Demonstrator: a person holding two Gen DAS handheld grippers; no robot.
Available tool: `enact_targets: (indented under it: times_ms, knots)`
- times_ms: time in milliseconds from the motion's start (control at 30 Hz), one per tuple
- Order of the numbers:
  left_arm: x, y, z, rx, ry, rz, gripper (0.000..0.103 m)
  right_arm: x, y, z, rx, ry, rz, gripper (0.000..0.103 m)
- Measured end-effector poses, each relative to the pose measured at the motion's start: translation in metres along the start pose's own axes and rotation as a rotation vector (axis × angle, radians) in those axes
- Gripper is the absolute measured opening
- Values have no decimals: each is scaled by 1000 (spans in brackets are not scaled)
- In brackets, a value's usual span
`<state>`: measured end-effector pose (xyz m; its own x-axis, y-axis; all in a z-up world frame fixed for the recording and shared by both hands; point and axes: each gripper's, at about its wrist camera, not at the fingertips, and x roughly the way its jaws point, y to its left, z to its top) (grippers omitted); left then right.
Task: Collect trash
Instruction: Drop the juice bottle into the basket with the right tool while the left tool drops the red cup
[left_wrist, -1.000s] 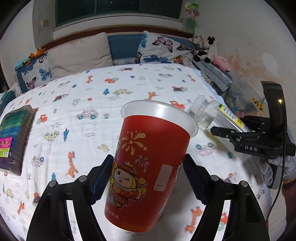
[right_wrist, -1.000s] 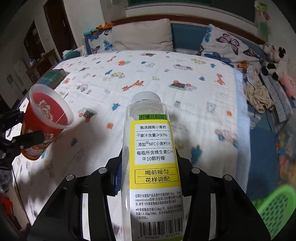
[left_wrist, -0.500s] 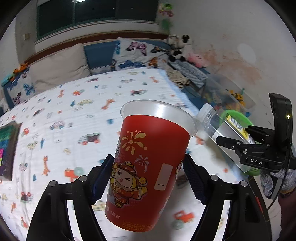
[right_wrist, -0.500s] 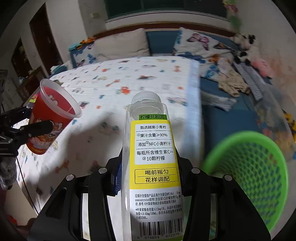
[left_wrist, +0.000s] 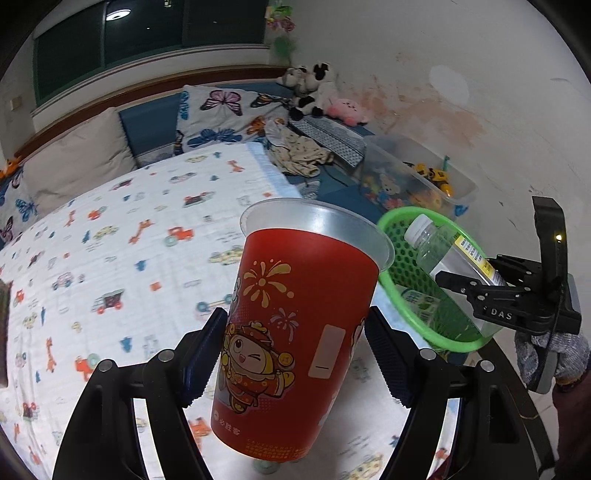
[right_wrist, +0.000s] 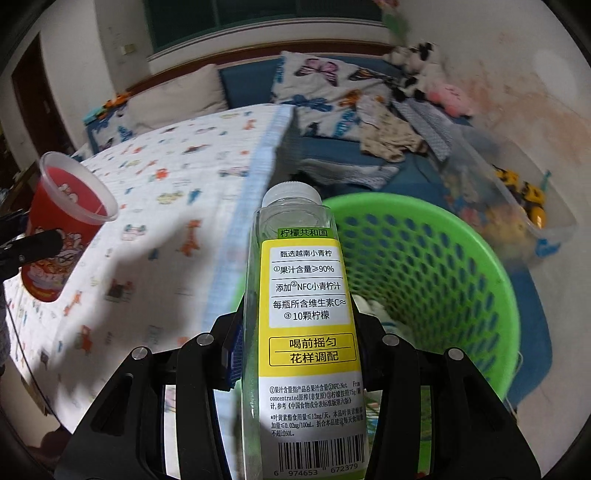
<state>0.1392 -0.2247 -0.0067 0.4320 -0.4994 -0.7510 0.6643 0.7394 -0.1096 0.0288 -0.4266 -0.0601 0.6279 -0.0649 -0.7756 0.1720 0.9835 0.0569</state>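
My left gripper (left_wrist: 295, 354) is shut on a red paper cup (left_wrist: 295, 332) with a cartoon figure, held upright above the bed; the cup also shows in the right wrist view (right_wrist: 62, 236). My right gripper (right_wrist: 295, 350) is shut on a clear plastic bottle (right_wrist: 306, 332) with a yellow label and white cap. The bottle (left_wrist: 443, 251) hangs over the near rim of a green mesh basket (right_wrist: 443, 266), which stands beside the bed (left_wrist: 424, 280). Some white and green trash lies inside the basket.
The bed (left_wrist: 129, 240) has a white sheet with cartoon prints. Pillows (left_wrist: 221, 114) and plush toys (left_wrist: 314, 92) lie at its head. A clear bin of toys (left_wrist: 417, 181) stands behind the basket by the wall. Clothes (right_wrist: 388, 136) lie on blue bedding.
Both grippers have swung right, off the middle of the bed toward the green basket. The bottle now hangs over the basket's rim. The cup stays gripped, still over the bed.
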Motion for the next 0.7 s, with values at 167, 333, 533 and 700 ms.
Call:
enact_targets:
  times_ms: [167,333,533,700]
  knots:
    - [6,-13,5,22,6,-10,73,8,-25,-3,24,29,-60,47]
    - [8,-20,10,24,4,-17,73,22,-50,-2,59,62,-118,47]
    - [13,-24,14,18,9,-30,73,34,-74,-2,115,72,-172,48]
    - [19,-33,18,24,18,-44,73,29,-83,-2,149,36,-175,62]
